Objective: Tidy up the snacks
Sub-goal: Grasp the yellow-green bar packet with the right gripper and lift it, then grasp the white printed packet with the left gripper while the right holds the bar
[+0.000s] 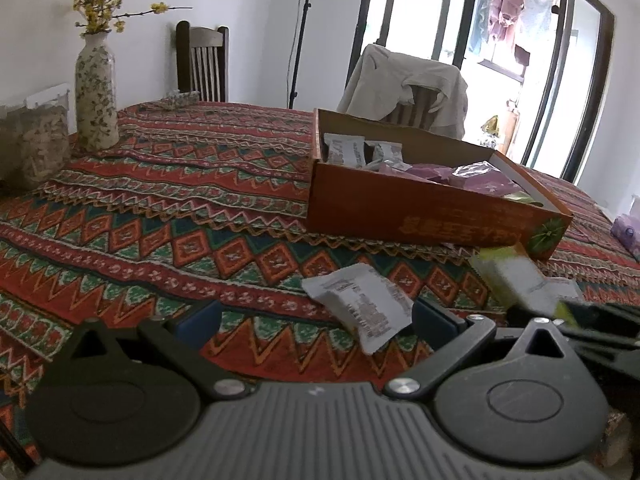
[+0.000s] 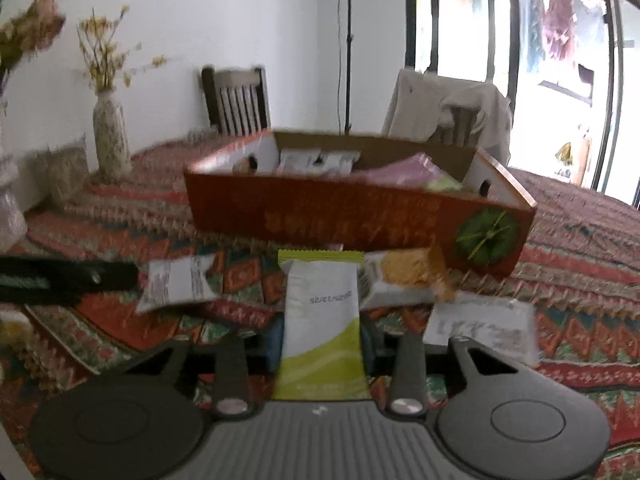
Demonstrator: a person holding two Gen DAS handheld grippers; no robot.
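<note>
An open orange cardboard box (image 1: 420, 208) (image 2: 340, 216) sits on the patterned tablecloth and holds white, purple and green snack packets. My right gripper (image 2: 322, 340) is shut on a green and white snack packet (image 2: 320, 320), held upright just in front of the box; the left wrist view shows the same packet (image 1: 512, 280) at the lower right. My left gripper (image 1: 316, 314) is open wide. A white printed packet (image 1: 360, 308) (image 2: 176, 284) lies between its blue fingers, closer to the right one, and is not gripped.
An orange-yellow packet (image 2: 404, 276) and another white packet (image 2: 480, 328) lie in front of the box. A flowered vase (image 1: 96, 92) and a jar (image 1: 36, 140) stand at the table's left. Two chairs, one draped with a jacket (image 1: 404, 84), stand behind the table.
</note>
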